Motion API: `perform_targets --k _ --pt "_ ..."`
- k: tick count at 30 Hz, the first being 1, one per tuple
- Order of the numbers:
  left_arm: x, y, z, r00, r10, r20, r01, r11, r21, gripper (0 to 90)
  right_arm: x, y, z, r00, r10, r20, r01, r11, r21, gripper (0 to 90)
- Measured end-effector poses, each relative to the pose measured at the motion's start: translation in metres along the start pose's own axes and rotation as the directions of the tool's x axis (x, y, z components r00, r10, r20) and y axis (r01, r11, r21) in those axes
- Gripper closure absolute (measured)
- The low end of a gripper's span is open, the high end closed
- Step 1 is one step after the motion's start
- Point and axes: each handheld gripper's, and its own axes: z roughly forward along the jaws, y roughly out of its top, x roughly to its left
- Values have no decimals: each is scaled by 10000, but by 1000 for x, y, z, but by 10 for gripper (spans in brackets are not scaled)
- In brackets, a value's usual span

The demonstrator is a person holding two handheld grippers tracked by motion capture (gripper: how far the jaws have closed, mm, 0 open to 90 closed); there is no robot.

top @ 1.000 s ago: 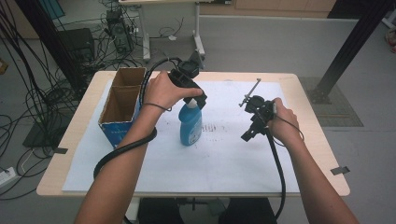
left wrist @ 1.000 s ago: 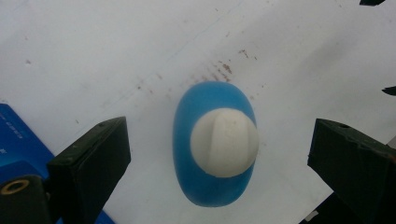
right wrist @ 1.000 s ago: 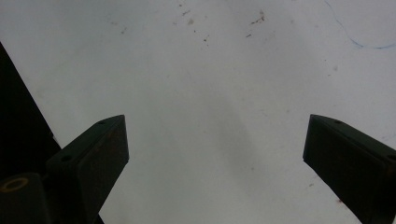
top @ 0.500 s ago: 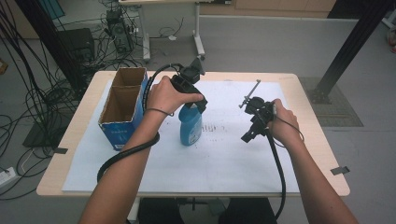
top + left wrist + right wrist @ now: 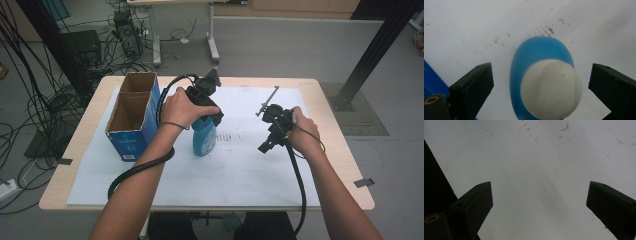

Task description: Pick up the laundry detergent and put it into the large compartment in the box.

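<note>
Hiding the neck of one blue bottle point(image 5: 204, 141), the left hand-held gripper point(image 5: 210, 112) hovers directly above its white cap point(image 5: 551, 89), jaws spread wide either side, not touching. One open cardboard box point(image 5: 132, 117) stands beside it. The right hand-held gripper point(image 5: 270, 137), jaws apart and empty, hangs over bare white paper point(image 5: 536, 165) on the desk point(image 5: 340, 150).

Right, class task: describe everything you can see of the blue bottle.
The blue bottle looks like smooth plastic with a rounded white cap. It stands upright on the white sheet, right of the cardboard box. The left gripper sits above it, jaws open either side of the cap, not touching.
</note>
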Motion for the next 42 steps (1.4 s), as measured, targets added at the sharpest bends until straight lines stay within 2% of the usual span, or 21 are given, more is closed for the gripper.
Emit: perform_targets --k 18,42 --pt "-2 -1 10 9998 -103 -185 104 9999 27 67 -1 -3 2 9998 -120 166 117 9999 122 67" --pt "-2 -2 9 9995 -191 -253 190 9998 -40 65 -2 -3 1 9998 -96 175 94 9999 105 67"
